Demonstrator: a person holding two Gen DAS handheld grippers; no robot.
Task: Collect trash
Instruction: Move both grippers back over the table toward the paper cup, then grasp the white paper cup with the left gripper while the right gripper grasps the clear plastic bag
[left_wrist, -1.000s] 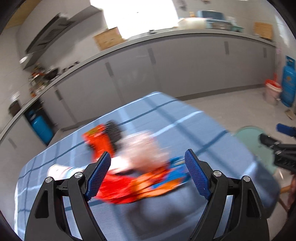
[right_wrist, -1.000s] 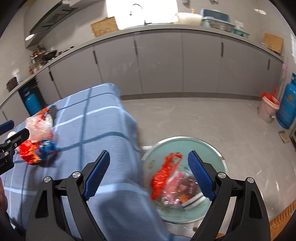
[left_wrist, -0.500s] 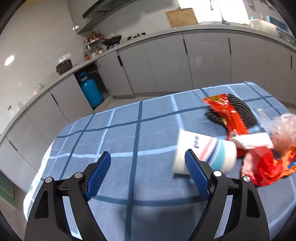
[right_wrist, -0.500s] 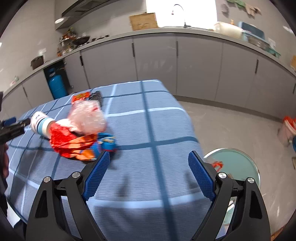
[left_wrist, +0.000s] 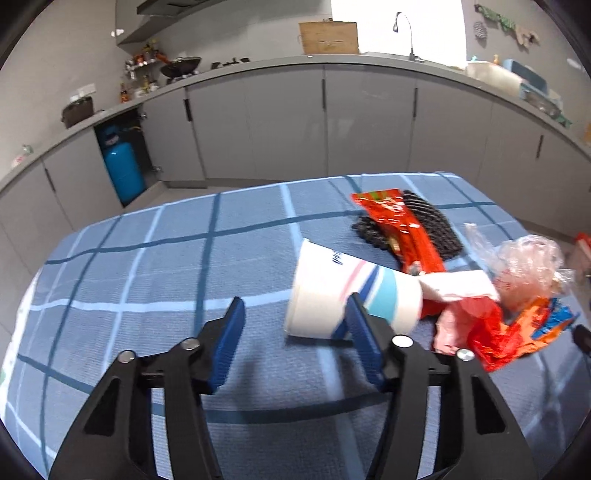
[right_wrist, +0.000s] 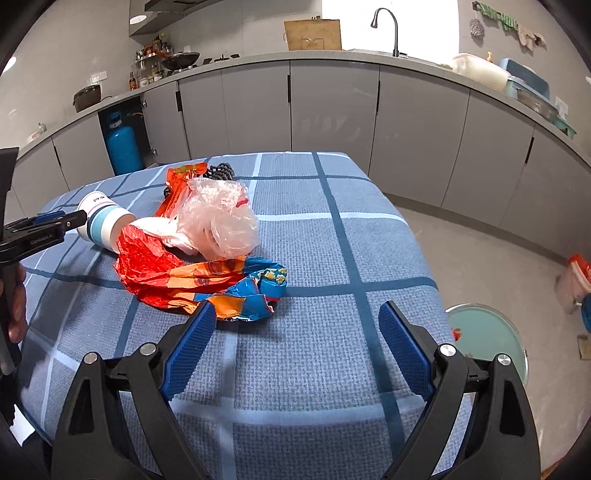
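Moved since earlier frame: left gripper (left_wrist: 295, 325) narrower, jaws closing, nothing between them yet; paper cup (left_wrist: 343, 291) on its side just beside the right finger, on checked tablecloth (left_wrist: 147, 266). Cup: light, crushable; grip mid-wall gently. Right gripper (right_wrist: 295, 347) spread, empty, near wrappers (right_wrist: 199, 277).

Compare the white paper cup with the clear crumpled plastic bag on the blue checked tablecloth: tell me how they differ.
The white paper cup with blue and pink stripes keeps its stiff, tapered shape; the clear crumpled plastic bag is a shapeless wad. The cup is opaque, the bag see-through. The cup lies on its side at the pile's edge, directly on the blue checked tablecloth; the bag sits on top of the red and orange wrappers. Both are unheld and belong to one touching heap.
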